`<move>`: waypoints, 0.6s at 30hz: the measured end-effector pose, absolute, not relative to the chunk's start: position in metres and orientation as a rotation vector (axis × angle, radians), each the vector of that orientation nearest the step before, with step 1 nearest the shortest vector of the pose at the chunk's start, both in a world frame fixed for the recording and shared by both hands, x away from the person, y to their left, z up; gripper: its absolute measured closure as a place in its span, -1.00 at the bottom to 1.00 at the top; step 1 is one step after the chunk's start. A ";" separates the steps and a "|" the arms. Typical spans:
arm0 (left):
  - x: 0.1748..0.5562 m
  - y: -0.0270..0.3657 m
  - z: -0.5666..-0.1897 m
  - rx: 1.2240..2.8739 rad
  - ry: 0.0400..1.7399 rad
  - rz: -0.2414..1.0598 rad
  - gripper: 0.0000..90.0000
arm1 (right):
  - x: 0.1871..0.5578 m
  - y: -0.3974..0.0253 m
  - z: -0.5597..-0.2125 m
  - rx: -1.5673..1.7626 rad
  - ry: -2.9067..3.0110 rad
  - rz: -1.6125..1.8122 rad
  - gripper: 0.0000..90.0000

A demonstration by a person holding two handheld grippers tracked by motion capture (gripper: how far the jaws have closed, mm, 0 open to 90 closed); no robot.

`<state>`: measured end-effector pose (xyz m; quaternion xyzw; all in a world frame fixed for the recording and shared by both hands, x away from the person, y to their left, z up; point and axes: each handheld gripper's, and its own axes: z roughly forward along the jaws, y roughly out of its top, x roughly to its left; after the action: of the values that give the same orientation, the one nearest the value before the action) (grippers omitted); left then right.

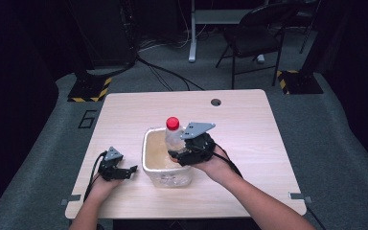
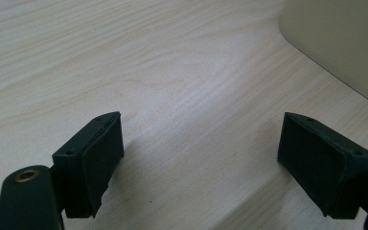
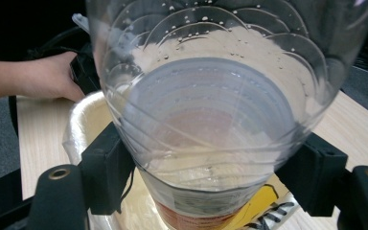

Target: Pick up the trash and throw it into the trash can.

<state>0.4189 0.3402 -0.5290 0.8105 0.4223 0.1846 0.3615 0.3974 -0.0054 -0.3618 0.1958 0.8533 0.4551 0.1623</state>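
Gripping one red-capped bottle (image 1: 174, 135) over one tub (image 1: 149, 168) near the table's (image 1: 249, 124) front edge, right gripper (image 1: 179, 156); left gripper (image 1: 130, 171) gapes, nothing held.

From above the near edge we look forward and down across the whole table (image 1: 124, 115). Our left gripper view skims the tabletop closely; our right gripper view presses against the bottle (image 3: 211, 120). All three share the tub (image 1: 149, 165).

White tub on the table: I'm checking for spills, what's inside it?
White tub holds a clear, red-capped plastic bottle gripped by the right gripper; its floor is mostly hidden.
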 end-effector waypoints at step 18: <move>0.419 0.340 -0.529 2.087 1.088 0.476 -0.65 | 0.404 0.005 -0.396 0.640 2.467 1.270 -0.41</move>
<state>0.4189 0.3402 -0.5291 0.8103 0.4224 0.1846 0.3617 0.4040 0.0055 -0.3959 0.2223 0.8570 0.4412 0.1464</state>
